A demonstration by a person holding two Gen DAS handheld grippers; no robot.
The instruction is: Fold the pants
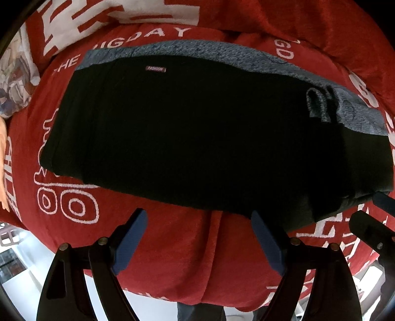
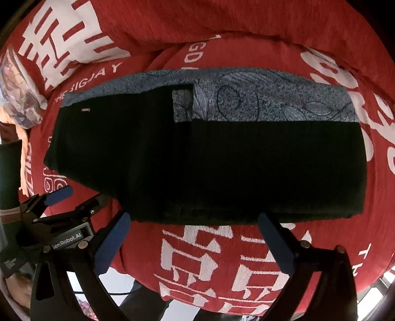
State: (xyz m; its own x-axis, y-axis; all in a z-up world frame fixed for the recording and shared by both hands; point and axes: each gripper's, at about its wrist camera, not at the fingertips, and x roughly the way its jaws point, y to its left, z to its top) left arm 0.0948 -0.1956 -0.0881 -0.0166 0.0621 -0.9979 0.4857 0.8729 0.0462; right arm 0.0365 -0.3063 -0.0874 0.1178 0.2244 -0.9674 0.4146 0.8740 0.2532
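Black pants (image 1: 197, 138) with a blue-grey patterned waistband (image 1: 222, 53) lie folded in a flat rectangle on a red blanket (image 1: 187, 251). They also show in the right wrist view (image 2: 222, 168), waistband (image 2: 271, 98) at the far side. My left gripper (image 1: 198, 222) is open and empty, just short of the pants' near edge. My right gripper (image 2: 195, 226) is open and empty, at the near edge of the pants. The left gripper also shows in the right wrist view (image 2: 81, 195), at the left.
The red blanket with white lettering (image 2: 197, 259) covers the whole surface and bunches up at the back (image 2: 222, 22). A patterned cloth (image 2: 22, 98) lies at the far left. The blanket's near edge drops to a pale floor (image 1: 24, 259). The right gripper's tip (image 1: 370, 227) shows at right.
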